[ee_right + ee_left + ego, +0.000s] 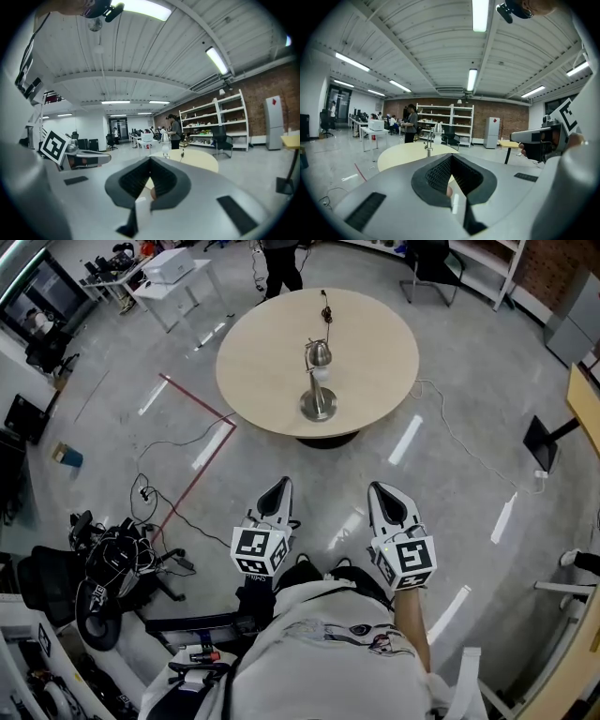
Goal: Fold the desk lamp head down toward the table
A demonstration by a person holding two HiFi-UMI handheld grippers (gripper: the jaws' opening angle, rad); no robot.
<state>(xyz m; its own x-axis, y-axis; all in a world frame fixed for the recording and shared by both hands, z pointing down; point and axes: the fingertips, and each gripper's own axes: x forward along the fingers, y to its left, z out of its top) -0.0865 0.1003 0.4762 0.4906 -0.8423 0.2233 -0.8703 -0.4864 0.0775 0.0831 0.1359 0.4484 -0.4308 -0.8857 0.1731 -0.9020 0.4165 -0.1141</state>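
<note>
Person stands well back from the round table [375,343], with open floor between. Desk lamp [319,381] sits upright near the table's middle, a little toward the near edge: round metal base [318,406], short stem, lamp head [320,354] raised above it. A dark cord [326,306] trails from it toward the far edge. Fold not yet begun.

Left gripper [277,491] and right gripper [382,491] are held side by side close to the body, both aimed at the table. Each gripper view shows the jaws pressed together with nothing between them. The lamp is small and distant past the tips in both.

Risks, as I judge them:
- Both pairs of jaws are closed; they must part before taking head or stem, else the tips only shove the lamp
- Head pressed down with the base unsteadied: the lamp could tip or skate on the smooth top
- Cord could snag and drag the lamp
- Loose cables [159,498] on the floor to the left; a foot could catch
- Another person [281,263] stands just beyond the far edge
</note>
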